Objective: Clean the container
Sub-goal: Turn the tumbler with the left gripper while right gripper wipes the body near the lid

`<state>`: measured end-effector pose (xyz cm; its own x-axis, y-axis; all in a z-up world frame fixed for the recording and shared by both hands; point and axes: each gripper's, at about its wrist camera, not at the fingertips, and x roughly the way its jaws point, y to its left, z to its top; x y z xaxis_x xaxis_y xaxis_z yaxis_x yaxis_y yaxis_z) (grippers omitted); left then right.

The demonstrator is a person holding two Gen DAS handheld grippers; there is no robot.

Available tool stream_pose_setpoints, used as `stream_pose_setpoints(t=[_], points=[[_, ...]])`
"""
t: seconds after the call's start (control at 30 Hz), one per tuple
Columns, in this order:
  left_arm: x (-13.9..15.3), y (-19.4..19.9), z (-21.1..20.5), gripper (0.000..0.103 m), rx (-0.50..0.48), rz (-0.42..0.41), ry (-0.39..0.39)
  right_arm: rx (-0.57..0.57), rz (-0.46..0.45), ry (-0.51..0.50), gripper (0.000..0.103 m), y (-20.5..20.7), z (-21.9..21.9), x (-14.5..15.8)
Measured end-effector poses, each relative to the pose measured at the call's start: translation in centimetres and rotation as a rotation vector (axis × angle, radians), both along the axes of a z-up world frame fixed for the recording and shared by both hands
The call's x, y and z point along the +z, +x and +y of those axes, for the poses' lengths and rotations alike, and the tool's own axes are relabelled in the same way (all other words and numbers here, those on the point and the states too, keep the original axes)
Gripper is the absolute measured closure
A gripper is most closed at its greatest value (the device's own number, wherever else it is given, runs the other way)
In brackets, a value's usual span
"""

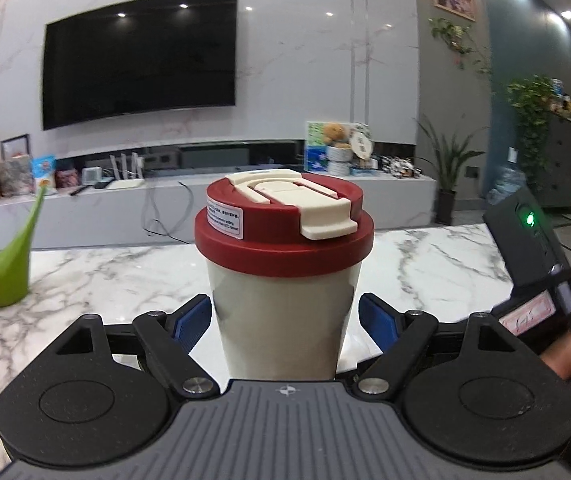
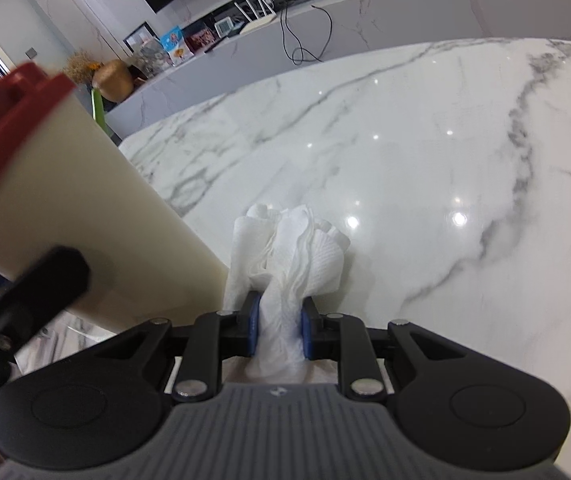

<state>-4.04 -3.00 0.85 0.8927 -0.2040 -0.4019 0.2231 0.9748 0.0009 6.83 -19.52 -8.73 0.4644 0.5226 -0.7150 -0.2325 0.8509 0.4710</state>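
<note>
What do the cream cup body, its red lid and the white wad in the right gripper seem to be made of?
Cream cup body: probably plastic, smooth, opaque, matte. Dark red round lid: likely moulded plastic, dull sheen, crisp edges. White wad in the right gripper: paper towel, by its embossed dimples and soft creases.

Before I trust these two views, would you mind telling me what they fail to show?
- Left wrist view: the cup's base, hidden behind the left gripper.
- Left wrist view: the print on the lid's label, too small to read.
- Right wrist view: whether the paper towel in the right gripper touches the cup.
</note>
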Motion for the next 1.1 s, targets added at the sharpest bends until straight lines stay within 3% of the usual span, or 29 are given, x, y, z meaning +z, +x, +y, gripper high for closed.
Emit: stream_pose_setpoints(t=[0.4, 0.73, 1.1], points=[[0.0, -0.6, -0.9, 0.027, 0.052, -0.015, 0.019, 0.007, -0.005, -0.028, 0.080, -0.2, 0.4, 0.1], [0.1, 0.3, 1.3, 0.030, -0.091, 0.006, 0.027, 0.021, -0.014, 0.008, 0.080, 0.1, -0.4, 0.7], [0.5, 2.1, 4.0, 0.031, -0.290, 0.075, 0.048, -0.036, -0.227, 0.226, 0.080, -0.8, -4.1, 5.9]])
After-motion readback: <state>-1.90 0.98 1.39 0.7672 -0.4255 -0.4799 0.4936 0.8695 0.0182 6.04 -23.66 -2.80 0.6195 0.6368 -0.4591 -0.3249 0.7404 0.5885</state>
